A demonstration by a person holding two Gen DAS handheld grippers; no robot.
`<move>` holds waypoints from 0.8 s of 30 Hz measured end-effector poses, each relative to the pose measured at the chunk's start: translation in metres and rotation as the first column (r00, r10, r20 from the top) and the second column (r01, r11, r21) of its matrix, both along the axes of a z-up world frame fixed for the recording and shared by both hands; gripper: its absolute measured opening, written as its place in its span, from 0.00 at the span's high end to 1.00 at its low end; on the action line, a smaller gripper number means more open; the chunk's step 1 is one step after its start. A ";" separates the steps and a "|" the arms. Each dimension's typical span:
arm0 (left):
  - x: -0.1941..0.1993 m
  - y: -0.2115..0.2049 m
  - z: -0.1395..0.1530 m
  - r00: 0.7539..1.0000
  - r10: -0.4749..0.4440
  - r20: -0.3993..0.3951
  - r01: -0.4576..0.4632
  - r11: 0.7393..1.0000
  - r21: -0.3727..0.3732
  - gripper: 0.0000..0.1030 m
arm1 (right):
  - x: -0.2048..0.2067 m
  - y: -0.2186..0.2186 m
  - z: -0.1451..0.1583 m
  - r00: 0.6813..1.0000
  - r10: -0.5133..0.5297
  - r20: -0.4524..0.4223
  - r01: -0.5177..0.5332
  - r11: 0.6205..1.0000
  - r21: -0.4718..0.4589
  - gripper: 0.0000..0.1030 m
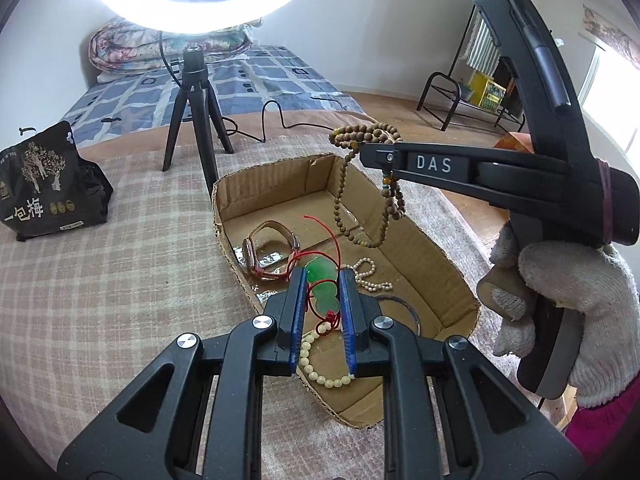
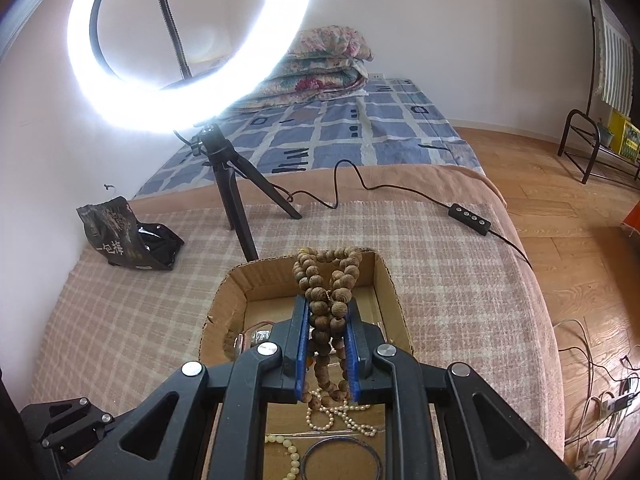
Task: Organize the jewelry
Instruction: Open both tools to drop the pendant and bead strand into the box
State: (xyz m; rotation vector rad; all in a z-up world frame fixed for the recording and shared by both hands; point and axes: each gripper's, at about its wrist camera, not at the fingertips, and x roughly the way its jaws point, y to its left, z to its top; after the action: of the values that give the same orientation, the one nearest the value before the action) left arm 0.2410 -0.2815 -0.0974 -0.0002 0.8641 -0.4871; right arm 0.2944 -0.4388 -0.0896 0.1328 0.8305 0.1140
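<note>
A shallow cardboard box (image 1: 432, 240) lies on the plaid blanket and holds jewelry: a watch (image 1: 272, 250), a pearl strand (image 1: 366, 274), a cream bead bracelet (image 1: 316, 372) and a thin dark bangle (image 1: 404, 306). My left gripper (image 1: 323, 278) is shut on a green jade pendant (image 1: 322, 284) with a red cord, just above the box. My right gripper (image 2: 328, 306) is shut on a wooden bead necklace (image 2: 326, 280); in the left wrist view the necklace (image 1: 376, 196) hangs from it over the box's far half. The box (image 2: 236, 284) also shows below in the right wrist view.
A ring light on a black tripod (image 1: 192, 120) stands just behind the box, its cable and controller (image 2: 468, 216) trailing right. A black snack bag (image 1: 44, 184) lies at left. The bed's right edge (image 2: 532, 280) drops to a wooden floor.
</note>
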 end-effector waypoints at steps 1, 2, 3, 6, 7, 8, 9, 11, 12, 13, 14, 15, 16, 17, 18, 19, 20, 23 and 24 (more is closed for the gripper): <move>0.000 0.000 -0.001 1.000 0.000 0.001 0.000 1.000 0.003 0.85 | 0.000 0.000 -0.001 1.000 0.000 -0.003 0.000 1.000 0.003 0.86; 0.000 -0.001 -0.001 1.000 -0.001 0.002 0.001 1.000 0.005 0.85 | 0.001 0.000 -0.002 1.000 0.001 -0.005 -0.001 1.000 0.006 0.86; 0.000 -0.001 -0.001 1.000 0.000 0.003 0.000 1.000 0.007 0.85 | 0.001 -0.001 -0.003 1.000 0.002 -0.006 -0.002 1.000 0.008 0.86; -0.002 -0.001 0.001 1.000 -0.003 0.014 0.003 1.000 0.005 0.85 | 0.002 0.000 -0.005 1.000 0.005 -0.011 -0.005 1.000 0.010 0.85; -0.003 -0.001 0.002 1.000 -0.005 0.016 0.004 1.000 0.006 0.85 | 0.002 0.000 -0.004 1.000 0.004 -0.010 -0.004 1.000 0.010 0.82; -0.003 -0.002 0.002 1.000 -0.008 0.018 0.008 1.000 0.011 0.85 | 0.002 0.000 -0.004 1.000 0.002 -0.008 -0.002 1.000 0.007 0.81; -0.003 -0.002 0.002 1.000 -0.008 0.020 0.008 1.000 0.016 0.84 | 0.002 0.000 -0.004 1.000 0.004 -0.006 -0.004 1.000 0.010 0.78; -0.004 -0.002 0.002 1.000 -0.007 0.022 0.007 1.000 0.021 0.67 | 0.001 0.000 -0.003 1.000 -0.003 -0.004 0.003 1.000 0.010 0.61; -0.005 -0.002 0.002 1.000 -0.006 0.026 0.006 1.000 0.018 0.53 | 0.001 -0.001 -0.002 1.000 -0.012 0.000 0.012 1.000 0.006 0.56; -0.005 -0.001 0.002 1.000 -0.003 0.031 0.002 1.000 0.017 0.48 | 0.001 -0.001 -0.001 1.000 -0.021 0.006 0.021 1.000 0.002 0.41; -0.006 0.000 0.003 0.999 0.003 0.038 -0.004 1.000 0.017 0.41 | 0.000 -0.002 0.000 0.999 -0.032 0.014 0.032 0.999 -0.005 0.26; -0.006 0.000 0.004 0.999 0.009 0.042 -0.010 1.000 0.019 0.35 | -0.001 -0.002 0.001 0.999 -0.039 0.019 0.039 0.999 -0.011 0.20; -0.006 0.001 0.004 0.999 0.013 0.044 -0.014 1.000 0.020 0.33 | -0.001 -0.002 0.002 0.998 -0.048 0.026 0.049 0.999 -0.020 0.14; -0.006 0.001 0.005 0.999 0.016 0.047 -0.017 1.000 0.017 0.31 | -0.001 -0.002 0.003 0.998 -0.057 0.029 0.058 0.998 -0.029 0.11; -0.005 0.002 0.005 0.999 0.017 0.046 -0.018 1.000 0.017 0.31 | -0.001 -0.003 0.004 0.998 -0.064 0.028 0.065 0.997 -0.035 0.09; -0.005 0.002 0.005 0.999 0.017 0.043 -0.017 1.000 0.018 0.31 | -0.001 -0.003 0.005 0.997 -0.070 0.028 0.071 0.997 -0.038 0.03; -0.005 0.002 0.005 0.999 0.016 0.038 -0.017 1.000 0.019 0.31 | -0.002 -0.004 0.005 0.996 -0.080 0.032 0.081 0.996 -0.039 0.00; -0.006 0.003 0.005 0.999 0.015 0.035 -0.016 1.000 0.024 0.31 | -0.002 -0.005 0.007 0.996 -0.089 0.028 0.090 0.996 -0.022 0.00; -0.007 0.004 0.006 0.999 0.014 0.035 -0.015 1.000 0.027 0.31 | -0.003 -0.006 0.007 0.996 -0.090 0.025 0.091 0.996 -0.017 0.00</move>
State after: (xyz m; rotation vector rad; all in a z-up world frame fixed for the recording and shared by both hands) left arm 0.2339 -0.2780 -0.0917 0.0273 0.8359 -0.4604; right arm 0.2915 -0.4445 -0.0821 0.1514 0.7998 0.0227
